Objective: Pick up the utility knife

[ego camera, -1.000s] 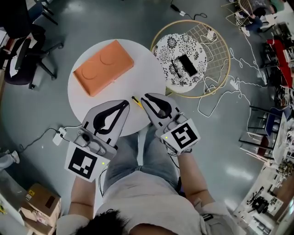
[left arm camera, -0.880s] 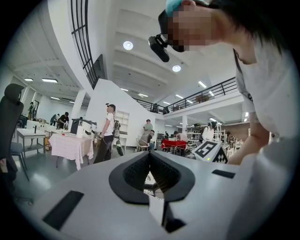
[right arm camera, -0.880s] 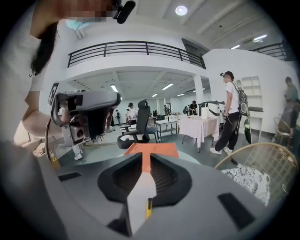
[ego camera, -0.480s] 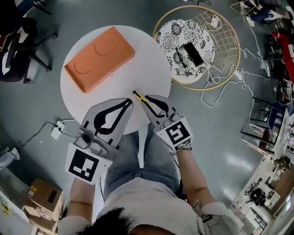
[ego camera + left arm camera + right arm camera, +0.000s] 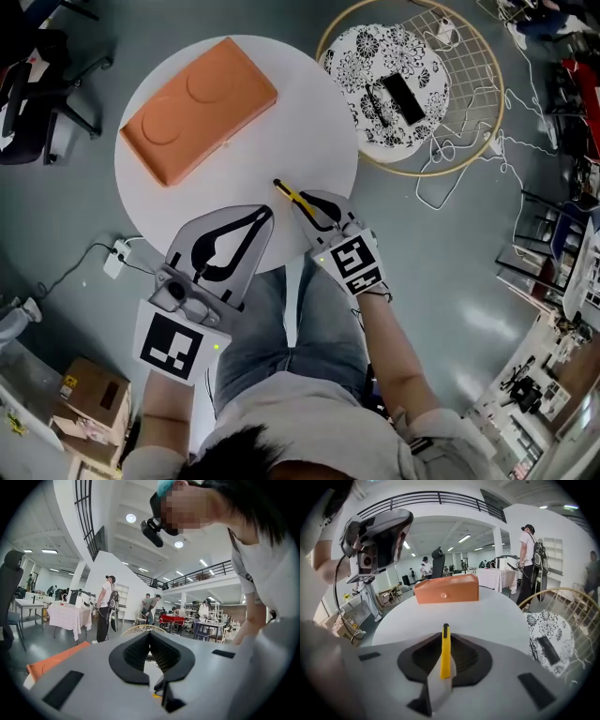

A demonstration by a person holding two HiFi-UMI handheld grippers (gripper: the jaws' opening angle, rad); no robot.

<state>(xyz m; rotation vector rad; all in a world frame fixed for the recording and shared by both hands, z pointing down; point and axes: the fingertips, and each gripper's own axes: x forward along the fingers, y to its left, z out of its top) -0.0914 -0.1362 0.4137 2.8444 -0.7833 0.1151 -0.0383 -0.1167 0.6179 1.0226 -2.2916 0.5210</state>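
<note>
The yellow utility knife (image 5: 290,194) is clamped between the jaws of my right gripper (image 5: 305,202), its black tip sticking out over the near right part of the white round table (image 5: 281,141). In the right gripper view the utility knife (image 5: 445,654) stands on edge in the shut right gripper (image 5: 445,637) and points toward an orange box (image 5: 446,588). I cannot tell whether the knife touches the table. My left gripper (image 5: 262,216) is just to the left at the table's near edge, shut with nothing in it. In the left gripper view the left gripper (image 5: 150,633) has its jaws pressed together.
The orange box (image 5: 197,108) lies on the far left of the table. To the right a floral round stool (image 5: 375,56) carries a black phone (image 5: 398,89), inside a wire hoop basket (image 5: 469,112). Cables (image 5: 459,178) trail on the floor and an office chair (image 5: 33,84) stands at far left.
The right gripper stayed shut on the knife and its rear swung in toward the body, so the knife now points more steeply up the table. The left gripper has hardly moved.
</note>
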